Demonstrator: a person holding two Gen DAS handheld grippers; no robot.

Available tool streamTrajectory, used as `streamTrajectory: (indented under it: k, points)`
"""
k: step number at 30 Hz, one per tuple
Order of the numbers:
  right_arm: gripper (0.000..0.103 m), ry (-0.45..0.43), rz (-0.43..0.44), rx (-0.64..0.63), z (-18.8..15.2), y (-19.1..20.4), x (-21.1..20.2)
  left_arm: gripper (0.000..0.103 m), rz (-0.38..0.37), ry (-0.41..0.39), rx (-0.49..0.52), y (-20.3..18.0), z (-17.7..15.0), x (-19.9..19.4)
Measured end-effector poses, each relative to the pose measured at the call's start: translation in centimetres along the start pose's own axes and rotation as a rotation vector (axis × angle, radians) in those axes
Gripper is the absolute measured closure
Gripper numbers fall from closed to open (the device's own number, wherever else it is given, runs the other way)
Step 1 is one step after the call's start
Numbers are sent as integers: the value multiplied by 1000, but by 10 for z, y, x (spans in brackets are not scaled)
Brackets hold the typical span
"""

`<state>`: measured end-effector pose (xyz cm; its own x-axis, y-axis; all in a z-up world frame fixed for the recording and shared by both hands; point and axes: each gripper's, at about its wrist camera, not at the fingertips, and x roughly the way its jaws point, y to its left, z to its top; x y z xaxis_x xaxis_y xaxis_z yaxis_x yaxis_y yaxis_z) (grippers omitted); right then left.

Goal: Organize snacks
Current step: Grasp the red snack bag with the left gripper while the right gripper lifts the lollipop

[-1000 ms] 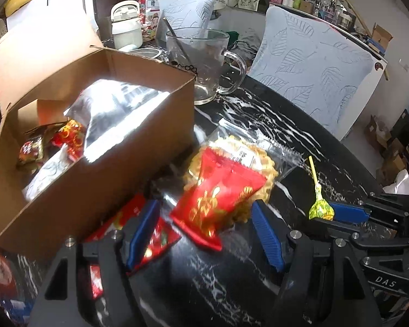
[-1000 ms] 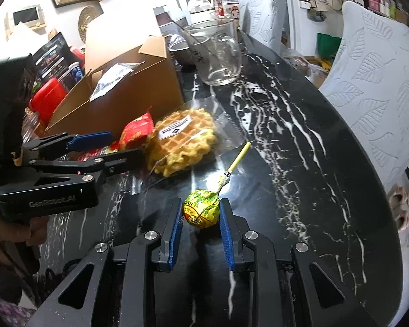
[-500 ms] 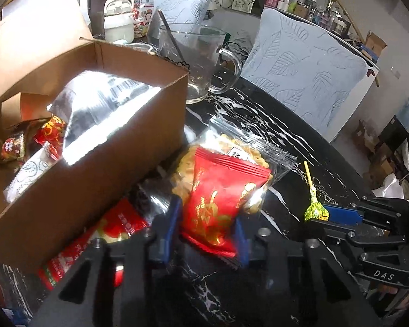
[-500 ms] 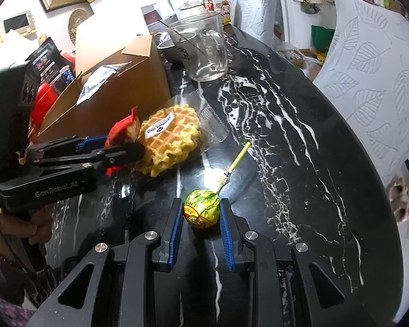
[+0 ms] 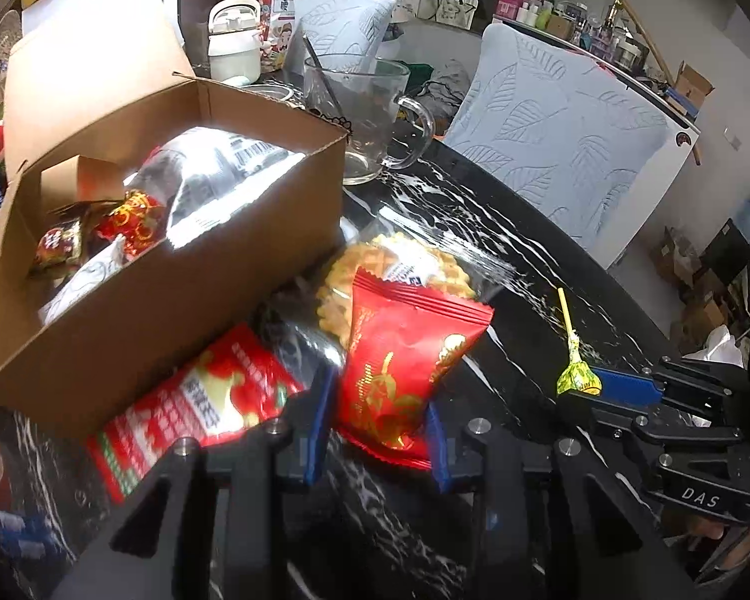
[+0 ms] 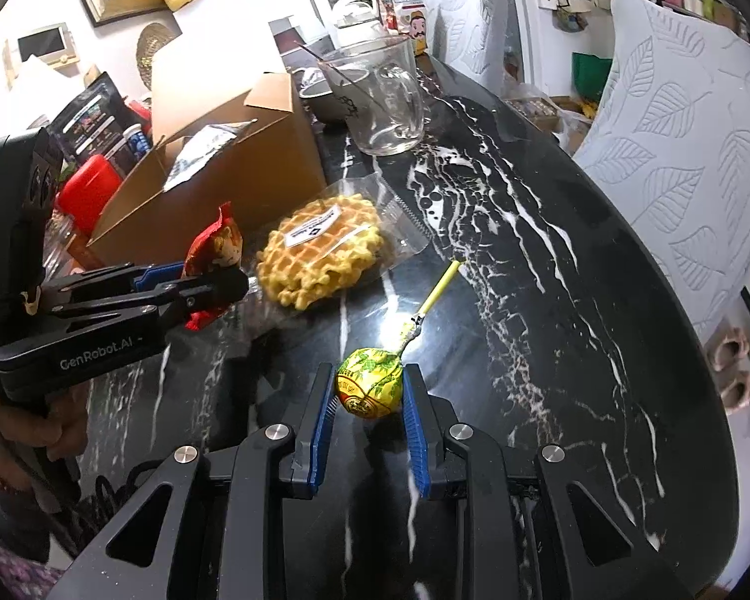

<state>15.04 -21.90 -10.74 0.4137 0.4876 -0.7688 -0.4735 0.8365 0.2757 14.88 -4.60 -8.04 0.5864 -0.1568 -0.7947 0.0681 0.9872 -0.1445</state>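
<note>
A black marble table with white veining (image 6: 565, 310) fills both views, and two white chair backs embossed with leaves, one of them at (image 5: 565, 150), stand along its far edge. The largest thing on the table is one open brown cardboard box (image 5: 140, 300), which holds one large silver foil bag (image 5: 215, 175) and at least three small wrapped snacks, the smaller ones partly hidden. Just behind the box stands one clear glass mug with a handle (image 6: 385, 100), a thin dark stick leaning inside it. Beside the box lies one round golden waffle in a clear plastic bag (image 6: 320, 250), and one flat red and white snack packet (image 5: 195, 400) lies against the box's front wall. The left gripper (image 5: 377, 430) is clamped tight on one small red foil snack packet with gold print (image 5: 400, 365), blue pads pressing both its sides, and the packet stands tilted in front of the waffle. The right gripper (image 6: 370, 410) has its blue pads against both sides of one round lollipop in a green and yellow wrapper (image 6: 370, 385), whose pale yellow stick points away across the table. A person's hand (image 6: 20, 430) holds the left gripper's handle.
</note>
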Motion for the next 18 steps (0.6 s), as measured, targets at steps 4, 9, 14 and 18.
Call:
streamTrajectory:
  k: [4,9,14,18]
  points:
    - [77,-12,14,-5,-7,7,-9,71,12,-7,-1,-4,-12,-14]
    - [77,-20,36,-24,-19,21,-20,71,23,-15,-10,-5,-28,-31]
    - [77,-23,66,-50,-29,40,-28,71,32,-30,-16,-4,-44,-50]
    - [77,-34,97,-75,-34,58,-35,71,43,-53,-17,-2,-52,-68]
